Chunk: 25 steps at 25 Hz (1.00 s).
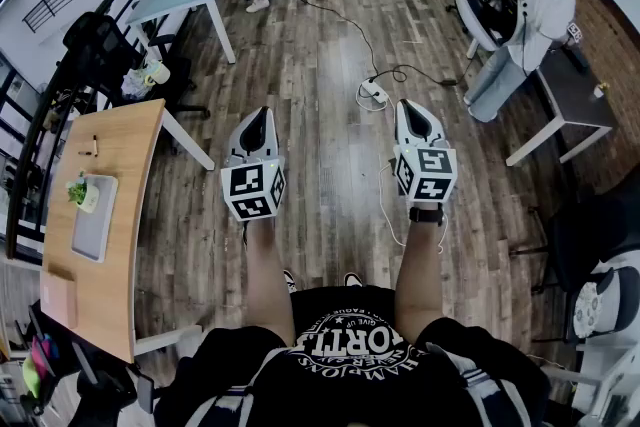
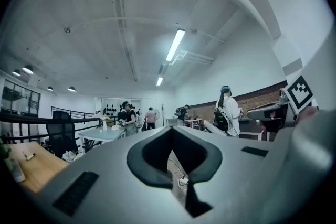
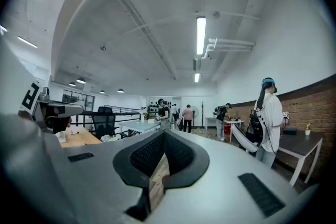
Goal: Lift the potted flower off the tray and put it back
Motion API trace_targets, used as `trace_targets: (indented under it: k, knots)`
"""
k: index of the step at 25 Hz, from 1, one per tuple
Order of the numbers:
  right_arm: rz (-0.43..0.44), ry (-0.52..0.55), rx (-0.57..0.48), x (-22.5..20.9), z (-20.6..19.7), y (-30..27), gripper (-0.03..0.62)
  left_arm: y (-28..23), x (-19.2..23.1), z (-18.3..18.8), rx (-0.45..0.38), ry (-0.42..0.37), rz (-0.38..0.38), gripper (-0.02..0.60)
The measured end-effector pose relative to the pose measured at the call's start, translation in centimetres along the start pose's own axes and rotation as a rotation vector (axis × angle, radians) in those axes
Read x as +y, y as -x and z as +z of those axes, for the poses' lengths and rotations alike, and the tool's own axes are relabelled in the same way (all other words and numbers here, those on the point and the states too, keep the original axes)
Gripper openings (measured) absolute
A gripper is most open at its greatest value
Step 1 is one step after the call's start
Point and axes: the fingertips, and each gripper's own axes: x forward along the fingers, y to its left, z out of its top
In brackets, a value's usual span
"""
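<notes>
The left tool (image 1: 256, 115), a white two-jaw piece carrying a cube of black-and-white square markers, is being held level with its jaws pressed together and nothing between them. The right tool (image 1: 408, 107), of the same make, is being carried beside it, its ribbed dark pads likewise closed on nothing. Both are being pointed out across the dark plank floor (image 1: 330, 205), where a white power strip (image 1: 372, 93) is lying ahead on its cable.

The small potted flower (image 1: 80, 192), green leaves in a pale rounded pot, is being kept well apart to the left. It is standing at the farther end of a pale grey rectangular tray (image 1: 97, 235) on the light wooden, curve-edged surface (image 1: 125, 255). Neither tool is being brought near it yet.

The pot is being judged light and stiff, probably smooth-sided and somewhat slippery. The leaves are being judged soft and easily crushed. Hold is best being taken on the pot's wall below the rim, from opposite sides, with the plant being kept upright.
</notes>
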Motion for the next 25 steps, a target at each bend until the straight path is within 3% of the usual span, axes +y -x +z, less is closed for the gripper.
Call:
trace_targets:
  k: [13, 25]
  knots:
    - [0.093, 0.006, 0.007, -1.6, -1.7, 0.6, 0.020, 1.3, -3.3, -2.0, 0.012, -0.010, 0.099, 0.017]
    - [0.265, -0.006, -0.009, 5.5, -1.2, -1.2, 0.020, 7.7, 1.7, -2.3, 0.018, -0.012, 0.277, 0.017]
